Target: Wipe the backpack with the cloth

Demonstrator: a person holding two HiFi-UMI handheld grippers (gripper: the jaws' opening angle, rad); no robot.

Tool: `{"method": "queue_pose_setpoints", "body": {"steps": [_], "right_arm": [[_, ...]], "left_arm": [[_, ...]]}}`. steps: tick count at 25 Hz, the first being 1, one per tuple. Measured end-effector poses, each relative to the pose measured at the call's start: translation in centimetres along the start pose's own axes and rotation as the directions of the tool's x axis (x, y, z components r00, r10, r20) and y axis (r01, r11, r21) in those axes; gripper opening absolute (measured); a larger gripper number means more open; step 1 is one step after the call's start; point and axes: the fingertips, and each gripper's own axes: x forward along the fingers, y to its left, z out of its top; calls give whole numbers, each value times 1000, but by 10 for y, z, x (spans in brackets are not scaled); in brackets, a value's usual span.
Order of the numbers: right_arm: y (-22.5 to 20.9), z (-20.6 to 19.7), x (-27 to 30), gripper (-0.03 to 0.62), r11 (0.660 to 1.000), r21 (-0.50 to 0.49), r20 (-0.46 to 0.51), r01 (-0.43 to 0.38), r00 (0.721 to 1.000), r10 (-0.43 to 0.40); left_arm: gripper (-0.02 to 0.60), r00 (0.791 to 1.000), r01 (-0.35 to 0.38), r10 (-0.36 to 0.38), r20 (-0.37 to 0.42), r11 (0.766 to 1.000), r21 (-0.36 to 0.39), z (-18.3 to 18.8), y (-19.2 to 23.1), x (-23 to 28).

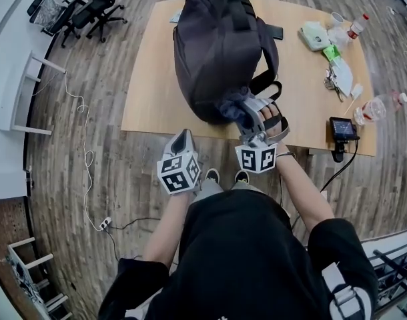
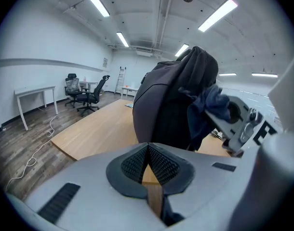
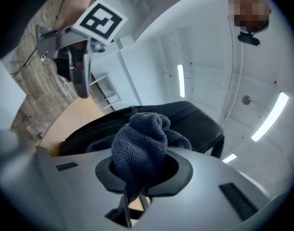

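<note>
Backpack of dark grey soft fabric (image 1: 220, 45) stood upright on the light wooden table (image 1: 150, 99). I judged it bulky but yielding, best steadied at its top. The right gripper (image 3: 137, 177) had its jaws closed on the limp dark blue cloth (image 3: 140, 143) beside the backpack's lower near side. The left gripper (image 2: 148, 165) had its jaws together and empty.

Open office: swivel chairs (image 2: 91, 94), white desk (image 2: 36, 89), ceiling strip lights (image 2: 94, 0)

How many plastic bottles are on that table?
2. The small bottle is near the far right corner of the table. The larger bottle lies on its side at the right edge. The backpack might hide more.
</note>
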Motion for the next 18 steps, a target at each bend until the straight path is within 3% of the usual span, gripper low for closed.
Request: {"method": "queue_pose_setpoints", "body": {"steps": [6,10,15,18], "right_arm": [[70,-28,-13,67,987,67,-69,-143,987,147],[127,-70,-31,67,947,135,-222,-291,923,315],[147,-76,-29,67,935,183,-302,-304,888,348],[160,-66,-29,67,936,136,-326,-326,877,353]], "left_arm": [[15,1000,-22,22,-13,1000,-8,-10,9,-15],[15,999,-43,42,-17,999,-16,-21,17,-28],[15,998,-63,62,-24,998,-30,-30,27,-37],[15,997,-68,67,-27,997,-38,-36,27,-41]]}}
